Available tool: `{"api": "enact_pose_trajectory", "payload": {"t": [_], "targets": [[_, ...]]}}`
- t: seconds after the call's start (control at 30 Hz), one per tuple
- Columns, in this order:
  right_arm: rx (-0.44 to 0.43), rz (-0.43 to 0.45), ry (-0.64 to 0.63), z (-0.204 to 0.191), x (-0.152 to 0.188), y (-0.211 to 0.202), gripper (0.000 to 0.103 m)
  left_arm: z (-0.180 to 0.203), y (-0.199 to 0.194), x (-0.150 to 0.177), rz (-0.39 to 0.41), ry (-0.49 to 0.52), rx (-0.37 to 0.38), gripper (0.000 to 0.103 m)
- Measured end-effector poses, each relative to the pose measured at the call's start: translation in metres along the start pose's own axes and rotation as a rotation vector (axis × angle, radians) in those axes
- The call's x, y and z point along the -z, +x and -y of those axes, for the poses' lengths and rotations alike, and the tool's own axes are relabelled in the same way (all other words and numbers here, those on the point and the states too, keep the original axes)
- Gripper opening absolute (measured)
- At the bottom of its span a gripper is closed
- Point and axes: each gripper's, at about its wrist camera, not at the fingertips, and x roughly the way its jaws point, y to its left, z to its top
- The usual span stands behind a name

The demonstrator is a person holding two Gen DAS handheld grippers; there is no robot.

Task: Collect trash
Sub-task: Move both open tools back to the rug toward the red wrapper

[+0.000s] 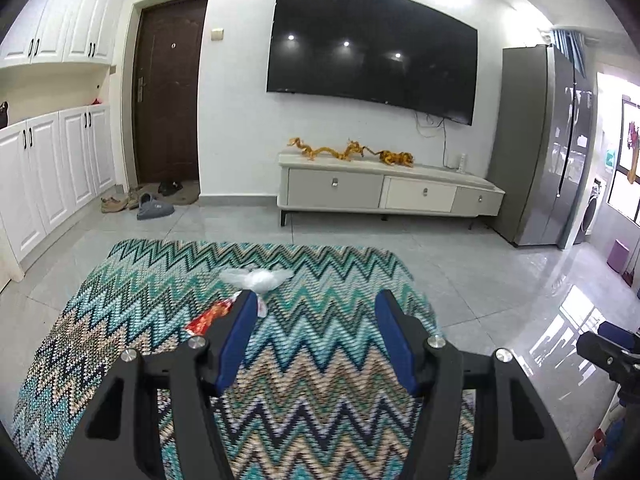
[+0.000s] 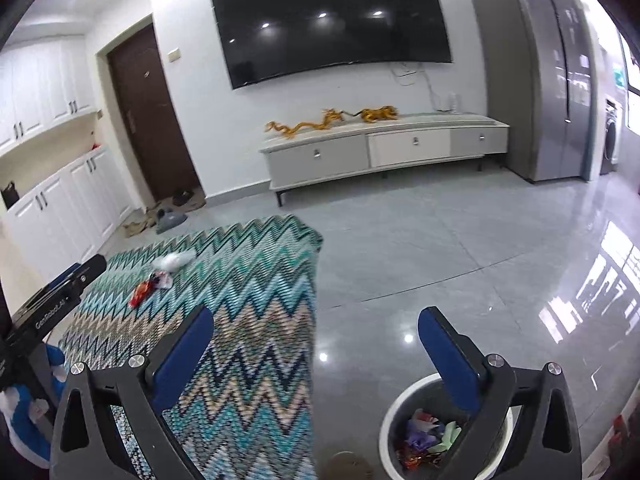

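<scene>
My left gripper [image 1: 316,304] and right gripper [image 2: 316,320] both stand spread, empty. The clear plastic bag [image 1: 256,278] is flimsy; my pads could slip off it or snag the zigzag cloth [image 1: 320,272].

rug [image 1: 320,380]: clear under my left gripper [image 1: 316,304]
ahead: white bag [image 1: 256,278], red wrapper [image 1: 208,318]
bin [image 2: 390,424]: rim unobstructed

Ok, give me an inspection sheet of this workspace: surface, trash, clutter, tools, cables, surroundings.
Surface: zigzag-patterned teal fabric over a low table; glossy grey tiled floor.
Job's things: crumpled clear plastic bag and red snack wrapper on the fabric; white round bin holding coloured scraps.
Clutter: shoes by the brown door.
Grippers: left tool open, empty; right tool wide open, empty, above the bin.
Cables: cords below the black wall television.
Surroundings: white cabinets, grey refrigerator.
</scene>
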Motion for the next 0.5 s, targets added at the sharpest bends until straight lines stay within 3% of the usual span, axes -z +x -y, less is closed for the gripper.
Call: {"api": "enact_pose_trajectory", "payload": {"t": [0.5], "targets": [[-0.070, -0.097, -0.159, -0.063, -0.010, 0.078, 0.103, -0.069, 0.073, 0.010, -0.124, -0.035, -0.051, 0.062]]}}
